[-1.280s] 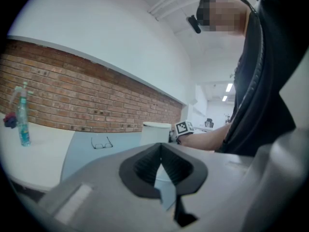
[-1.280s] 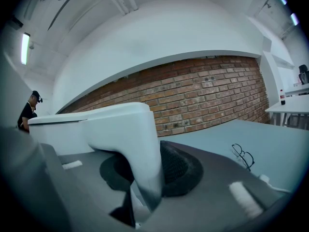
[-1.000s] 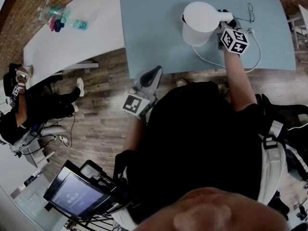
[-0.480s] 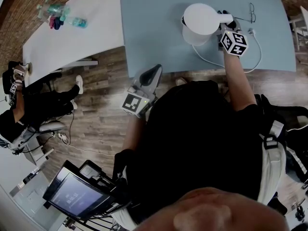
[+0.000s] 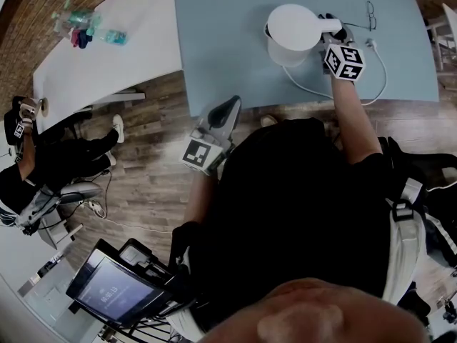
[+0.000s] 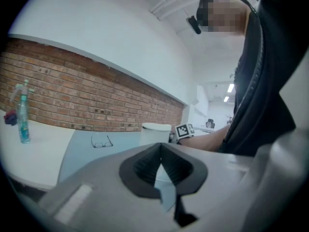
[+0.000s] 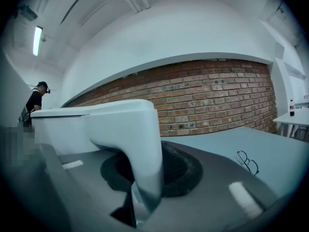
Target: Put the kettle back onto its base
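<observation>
1. The room has a red brick wall point(image 7: 217, 95) and a wooden plank floor point(image 5: 143, 163). A pale blue tabletop point(image 5: 228, 56) stands beside a white tabletop point(image 5: 121, 63) that carries some plastic bottles point(image 5: 78, 27).
2. The white plastic electric kettle point(image 5: 293, 31) stands upright on the right half of the blue tabletop, well in from its near edge. A white power cord point(image 5: 375, 84) loops out from under it toward the right edge.
3. I cannot see the base; I judge it lies hidden beneath the kettle, so I cannot tell whether the kettle is fully seated.
4. The right hand-held gripper point(image 5: 334, 26) has the kettle's curved white handle point(image 7: 140, 144) between its jaws. The jaws are closing and the pads already bear on both sides of the handle.
5. The left hand-held gripper point(image 5: 227, 108) hangs off the near edge, over the floor. Its jaws are together with nothing in them.
6. Likely trouble: held only by the handle, the kettle could swing or tip if the grip is loose.
7. It could also land off-centre on the hidden base and sit tilted, because the body blocks any view of the connector.
8. The cord could be trapped under the kettle's rim if it has strayed inward.
9. A pair of thin wire spectacles point(image 5: 371, 16) lies just beyond the gripper and could be knocked as it draws away.
</observation>
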A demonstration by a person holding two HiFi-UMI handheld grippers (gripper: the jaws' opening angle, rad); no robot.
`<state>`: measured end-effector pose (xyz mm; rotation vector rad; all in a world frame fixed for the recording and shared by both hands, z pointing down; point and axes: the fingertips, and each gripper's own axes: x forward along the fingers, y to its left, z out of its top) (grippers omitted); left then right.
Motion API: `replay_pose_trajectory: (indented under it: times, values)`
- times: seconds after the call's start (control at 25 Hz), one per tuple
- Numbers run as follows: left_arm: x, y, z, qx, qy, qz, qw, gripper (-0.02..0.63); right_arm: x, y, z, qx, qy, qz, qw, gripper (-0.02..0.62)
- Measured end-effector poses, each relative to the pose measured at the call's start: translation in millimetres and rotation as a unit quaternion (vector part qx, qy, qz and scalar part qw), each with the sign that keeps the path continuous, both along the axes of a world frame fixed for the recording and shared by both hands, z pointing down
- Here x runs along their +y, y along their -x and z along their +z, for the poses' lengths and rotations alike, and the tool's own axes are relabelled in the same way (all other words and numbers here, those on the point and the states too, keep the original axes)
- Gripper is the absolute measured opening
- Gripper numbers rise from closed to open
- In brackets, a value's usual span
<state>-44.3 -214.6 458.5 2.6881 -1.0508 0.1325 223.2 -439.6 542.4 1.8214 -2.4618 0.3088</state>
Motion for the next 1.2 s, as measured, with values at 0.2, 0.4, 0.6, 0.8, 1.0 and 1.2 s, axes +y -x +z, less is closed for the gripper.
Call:
replay_pose_trajectory:
  times: [0.2,0.4,0.6,0.8,1.0,1.2]
  values:
    - [0.0,2.1,0.0,0.002,-0.002,-0.003,1.0000,0.002,-0.4,2.9,0.6,0.005,-0.002,0.002,1.000,0.080]
    - [-1.7,8.0,-1.5,0.002,-0.007,-0.011,0.9999,0.002,-2.5,5.4,1.9,0.009,0.000,-0.002,1.000,0.078]
    - [-1.5,12.1,-3.1,0.006,-0.007,-0.017,0.9998,0.002,-6.6,8.9,3.2,0.011,0.006,-0.004,1.000,0.080]
    - [1.6,19.6,3.3,0.006,-0.027,-0.019,0.9994,0.002,-6.4,15.7,5.9,0.010,0.025,-0.024,0.999,0.118]
    - [0.3,19.6,-1.5,0.014,-0.027,-0.019,0.9994,0.002,2.4,16.2,8.1,0.025,0.030,-0.021,0.999,0.142]
    - [7.4,21.2,2.4,0.022,-0.027,-0.015,0.9993,0.002,15.5,11.9,6.8,0.036,0.033,-0.011,0.999,0.152]
